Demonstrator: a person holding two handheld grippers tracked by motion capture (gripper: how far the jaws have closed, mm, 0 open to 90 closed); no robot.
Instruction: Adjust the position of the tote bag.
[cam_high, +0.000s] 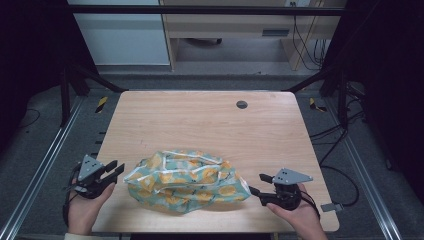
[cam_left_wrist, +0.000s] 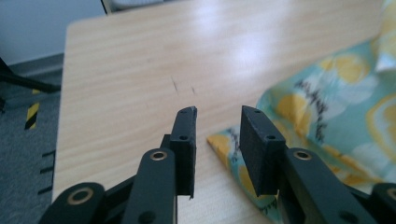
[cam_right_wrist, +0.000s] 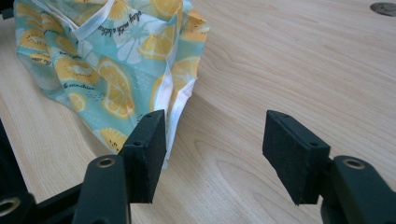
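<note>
a crumpled teal cloth with an orange-slice print (cam_high: 187, 181) is lying on the near half of the wooden table (cam_high: 200, 120). the left gripper (cam_high: 116, 169) is sitting just beside its left edge, jaws narrowly parted, holding nothing. the right gripper (cam_high: 257, 183) is sitting by the right edge, jaws wide apart and empty.

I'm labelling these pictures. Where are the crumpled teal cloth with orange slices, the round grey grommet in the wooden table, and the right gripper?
Crumpled teal cloth (cam_high: 187, 181), high view, middle of the heap.
Round grey grommet (cam_high: 241, 104), high view, its centre.
Right gripper (cam_high: 257, 183), high view, midway between fingertips.
</note>
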